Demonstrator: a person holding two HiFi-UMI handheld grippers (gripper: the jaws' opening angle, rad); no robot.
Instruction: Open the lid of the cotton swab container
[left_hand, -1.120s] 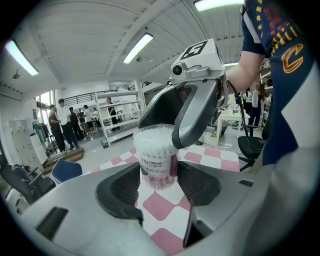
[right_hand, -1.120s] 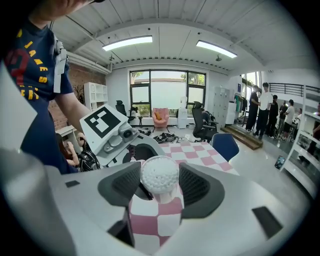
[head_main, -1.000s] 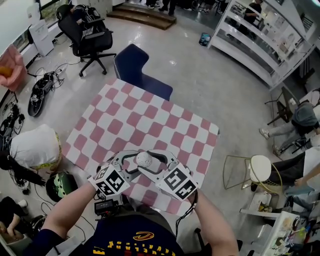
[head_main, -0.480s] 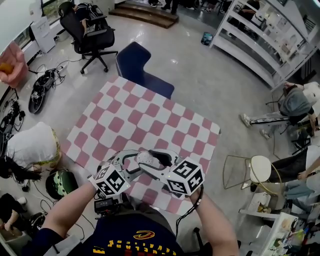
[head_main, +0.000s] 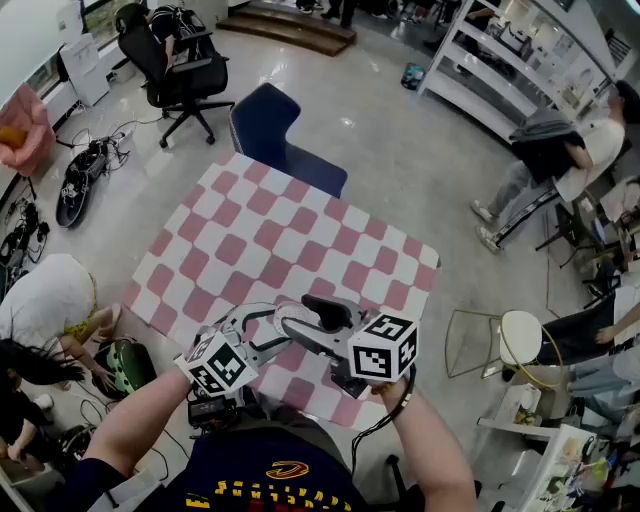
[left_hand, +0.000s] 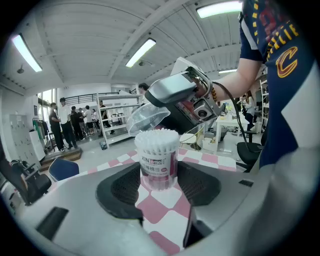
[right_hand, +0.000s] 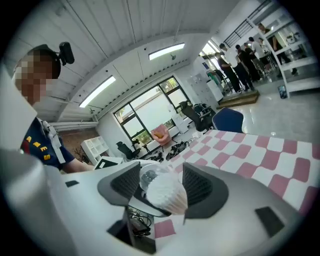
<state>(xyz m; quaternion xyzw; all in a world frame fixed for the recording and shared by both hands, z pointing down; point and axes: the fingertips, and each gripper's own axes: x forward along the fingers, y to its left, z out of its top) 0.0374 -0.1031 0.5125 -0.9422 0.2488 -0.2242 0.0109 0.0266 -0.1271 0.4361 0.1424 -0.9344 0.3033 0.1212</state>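
Note:
The cotton swab container (left_hand: 159, 165), a clear tube with a pink label, stands upright between my left gripper's (left_hand: 159, 176) pads, which press on its sides. Its white swab heads (right_hand: 167, 194) are bare at the top. The clear lid (left_hand: 146, 116) hangs tilted just above and left of the tube, with my right gripper (left_hand: 175, 97) shut on it. In the right gripper view the lid (right_hand: 150, 176) sits between the right gripper's (right_hand: 161, 187) pads. In the head view both grippers, left (head_main: 265, 322) and right (head_main: 318, 312), meet over the near edge of the pink-checked table (head_main: 260, 230).
A blue chair (head_main: 280, 130) stands at the table's far side, a black office chair (head_main: 175, 70) beyond it. A gold-framed stool (head_main: 510, 340) is to the right. A person (head_main: 50, 300) crouches left of the table. White shelving (head_main: 510, 70) lines the far right.
My right gripper has turned and drawn away to the right, taking the lid off the tube. The left gripper and the tube have stayed put. A person at the far right has walked.

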